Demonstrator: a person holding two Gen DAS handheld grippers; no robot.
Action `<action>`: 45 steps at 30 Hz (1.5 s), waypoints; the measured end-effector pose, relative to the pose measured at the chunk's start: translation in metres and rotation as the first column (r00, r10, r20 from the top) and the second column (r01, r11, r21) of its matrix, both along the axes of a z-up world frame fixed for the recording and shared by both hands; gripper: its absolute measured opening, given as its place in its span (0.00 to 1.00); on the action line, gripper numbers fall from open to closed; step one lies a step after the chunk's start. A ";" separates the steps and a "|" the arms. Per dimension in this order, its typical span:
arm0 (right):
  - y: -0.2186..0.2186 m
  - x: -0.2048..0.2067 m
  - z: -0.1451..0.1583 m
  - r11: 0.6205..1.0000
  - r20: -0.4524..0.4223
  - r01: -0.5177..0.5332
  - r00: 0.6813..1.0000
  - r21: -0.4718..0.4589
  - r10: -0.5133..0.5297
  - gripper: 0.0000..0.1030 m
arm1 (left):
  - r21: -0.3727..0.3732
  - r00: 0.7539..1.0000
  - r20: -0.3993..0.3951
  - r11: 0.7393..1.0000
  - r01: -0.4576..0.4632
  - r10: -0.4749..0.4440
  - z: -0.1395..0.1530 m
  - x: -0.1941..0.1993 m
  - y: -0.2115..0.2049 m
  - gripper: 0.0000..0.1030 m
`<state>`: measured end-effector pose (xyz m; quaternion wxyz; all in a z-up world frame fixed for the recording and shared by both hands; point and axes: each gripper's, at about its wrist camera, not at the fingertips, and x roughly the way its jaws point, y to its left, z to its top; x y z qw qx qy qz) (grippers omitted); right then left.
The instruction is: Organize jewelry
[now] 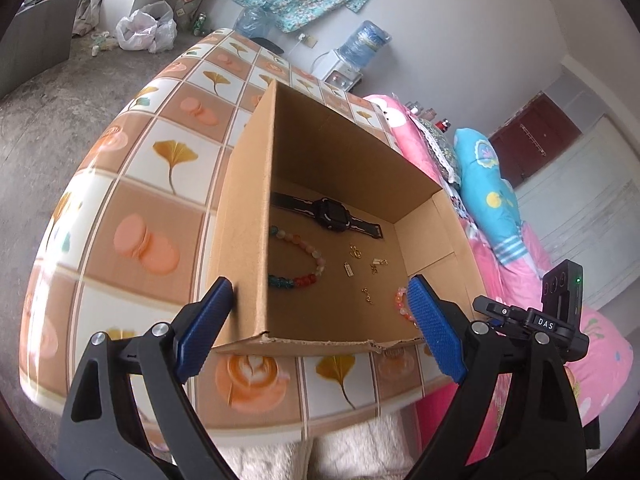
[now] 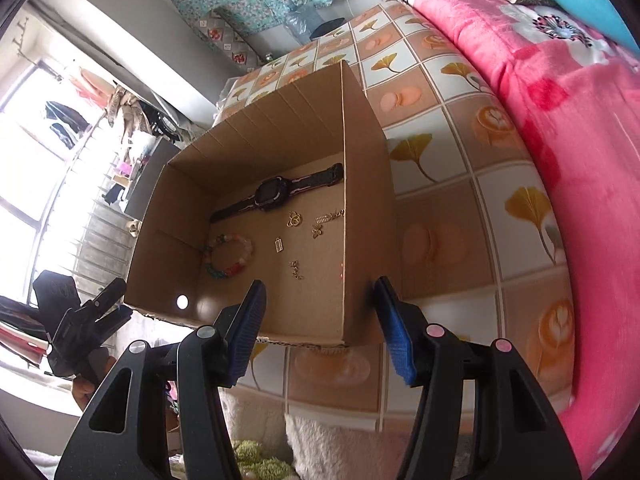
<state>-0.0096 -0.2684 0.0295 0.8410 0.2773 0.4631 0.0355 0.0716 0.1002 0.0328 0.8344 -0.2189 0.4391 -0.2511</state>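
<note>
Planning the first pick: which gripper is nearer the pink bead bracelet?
Left. The left gripper has one finger beside the pink bead bracelet; the right gripper hangs outside the box's corner.

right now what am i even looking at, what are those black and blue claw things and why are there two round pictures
The claws are hand-held two-finger grippers, one in each of a person's hands. Each carries a fisheye camera looking along its fingers, hence two round pictures.

One picture looks past the left gripper, the other past the right gripper. Both are open and hold nothing.

Each straddles a wall of an open cardboard box on a table with a tile-pattern cover, beside a bed with a pink blanket. In the box lie a black watch, a multicoloured bead bracelet, a pink bead bracelet partly hidden behind a finger, and several small gold charms.
</note>
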 end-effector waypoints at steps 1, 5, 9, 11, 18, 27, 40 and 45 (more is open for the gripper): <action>0.000 -0.003 0.000 1.000 -0.001 0.004 1.000 -0.004 -0.004 0.54 | -0.005 1.000 -0.003 1.000 0.002 -0.002 0.000 -0.005 0.001 0.82; 0.000 -0.015 -0.001 1.000 0.003 0.024 1.000 0.002 -0.024 0.54 | -0.001 1.000 -0.002 1.000 0.012 -0.012 -0.001 -0.021 0.001 0.82; -0.001 -0.017 -0.004 0.999 0.012 0.035 0.999 0.012 -0.035 0.54 | 0.033 1.000 0.022 0.999 0.018 -0.019 -0.002 -0.028 -0.002 0.82; 0.000 -0.020 -0.004 0.999 0.018 0.035 0.999 0.008 -0.035 0.54 | 0.053 0.999 0.039 0.998 0.018 -0.020 -0.001 -0.031 -0.004 0.82; 0.001 -0.047 0.016 0.989 0.059 0.098 0.994 -0.111 -0.092 0.59 | 0.249 0.965 0.261 0.964 -0.095 0.027 0.029 -0.072 -0.009 0.87; 0.048 -0.090 0.044 0.927 0.140 0.078 0.990 -0.367 -0.028 0.81 | 0.350 0.932 0.338 0.901 -0.256 0.133 0.055 -0.116 -0.016 0.92; 0.102 -0.067 0.018 0.910 0.083 0.032 0.997 -0.413 0.003 0.90 | 0.569 0.984 0.167 0.809 -0.145 0.059 0.021 -0.093 -0.071 0.92; 0.106 -0.056 0.011 0.908 0.034 0.015 0.999 -0.419 -0.001 0.90 | 0.562 0.995 0.093 0.822 -0.088 0.042 0.012 -0.089 -0.083 0.92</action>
